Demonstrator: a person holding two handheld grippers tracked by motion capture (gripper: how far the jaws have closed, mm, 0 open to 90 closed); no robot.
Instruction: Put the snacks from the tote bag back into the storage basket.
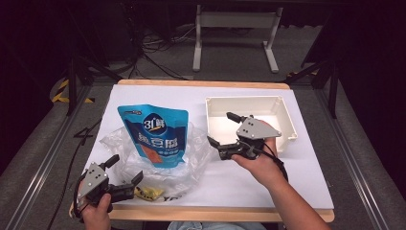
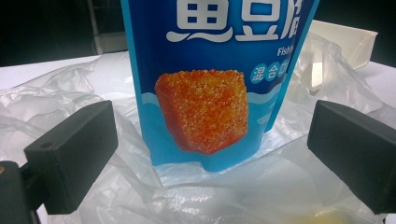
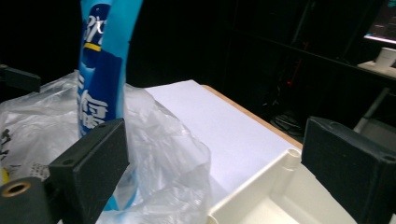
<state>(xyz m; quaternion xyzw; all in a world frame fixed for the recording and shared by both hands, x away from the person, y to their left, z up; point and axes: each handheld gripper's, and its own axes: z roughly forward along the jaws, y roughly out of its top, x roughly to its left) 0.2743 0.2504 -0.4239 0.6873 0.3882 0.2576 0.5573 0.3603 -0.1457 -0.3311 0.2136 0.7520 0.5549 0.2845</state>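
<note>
White table (image 1: 268,187), blue pouch (image 1: 154,134) upright, both grippers spread.

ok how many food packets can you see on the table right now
2: a blue pouch standing upright in the clear plastic bag, and a small yellow packet by the left gripper. More may be hidden under the plastic.

Glossy blue printed pouch (image 1: 155,135) on crinkled clear plastic bag (image 1: 191,160). Smooth matt cream plastic tray (image 1: 287,120). White matt sheet (image 1: 158,96) over wood-edged table (image 1: 201,84).
</note>
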